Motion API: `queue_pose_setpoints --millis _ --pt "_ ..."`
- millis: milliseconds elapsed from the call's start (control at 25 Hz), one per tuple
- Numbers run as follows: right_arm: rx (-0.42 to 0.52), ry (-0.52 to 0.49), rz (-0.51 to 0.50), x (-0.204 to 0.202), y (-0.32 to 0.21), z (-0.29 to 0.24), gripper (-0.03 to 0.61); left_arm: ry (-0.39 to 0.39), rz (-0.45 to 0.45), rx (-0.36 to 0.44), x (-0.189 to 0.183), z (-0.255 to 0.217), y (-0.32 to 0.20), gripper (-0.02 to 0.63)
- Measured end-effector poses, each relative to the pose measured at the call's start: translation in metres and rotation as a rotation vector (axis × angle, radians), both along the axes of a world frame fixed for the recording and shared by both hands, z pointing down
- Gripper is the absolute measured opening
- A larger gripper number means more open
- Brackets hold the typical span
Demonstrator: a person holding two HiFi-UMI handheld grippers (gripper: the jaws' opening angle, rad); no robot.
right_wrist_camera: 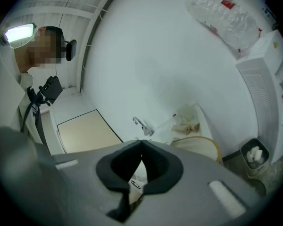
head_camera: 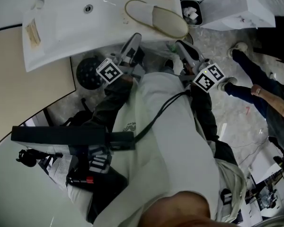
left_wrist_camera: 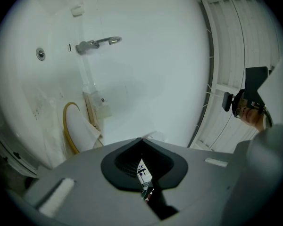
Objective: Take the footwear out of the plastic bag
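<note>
A pair of beige slippers (head_camera: 157, 17) lies bare on the white sink counter (head_camera: 66, 37), near its front edge. In the left gripper view a slipper (left_wrist_camera: 78, 132) shows just left of the jaws. A slipper (right_wrist_camera: 199, 146) also sits right of the jaws in the right gripper view. Crumpled clear plastic (right_wrist_camera: 186, 118) lies beyond it by the wall. My left gripper (head_camera: 134, 40) and right gripper (head_camera: 181, 45) are held close to the body, just below the counter edge. Both are shut, with nothing seen between the jaws of the left gripper (left_wrist_camera: 141, 139) or the right gripper (right_wrist_camera: 141, 140).
A faucet (left_wrist_camera: 97, 43) and a drain (head_camera: 87, 7) mark the basin. A small bin (head_camera: 191, 12) with white waste stands right of the counter, next to a white box (head_camera: 227, 4). Another person's legs (head_camera: 255, 82) are at the right. A dark round object (head_camera: 87, 73) sits under the counter.
</note>
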State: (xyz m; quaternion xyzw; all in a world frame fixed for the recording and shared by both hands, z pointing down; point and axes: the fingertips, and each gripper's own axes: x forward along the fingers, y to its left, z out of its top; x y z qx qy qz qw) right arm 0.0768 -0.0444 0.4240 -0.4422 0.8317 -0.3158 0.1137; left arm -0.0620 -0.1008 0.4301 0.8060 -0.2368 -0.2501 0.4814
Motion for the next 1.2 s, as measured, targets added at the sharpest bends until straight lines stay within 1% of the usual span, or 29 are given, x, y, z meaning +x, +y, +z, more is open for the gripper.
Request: queue_pose_setpoints --millis 80,160,520,880,1200 --pt "-0.001 0.001 -0.001 -0.002 -0.001 0.001 0.002 0.042 0.004 -0.009 0.001 -0.002 0.001 0.000" --pt "-0.002 0.006 -0.002 -0.004 -0.002 0.001 0.002 0.053 0.002 -0.018 -0.001 -0.002 0.000 0.000" --pt "-0.011 -0.003 -0.005 -0.007 -0.002 0.004 0.002 0.060 -0.015 -0.058 -0.006 0.006 0.000 0.000" --pt "-0.022 -0.003 0.015 -0.003 0.000 0.005 0.002 0.067 0.003 -0.073 -0.003 0.008 0.000 0.000" --pt "-0.027 -0.006 0.021 -0.004 0.003 0.008 0.002 0.076 -0.001 -0.093 -0.004 0.013 0.001 0.002"
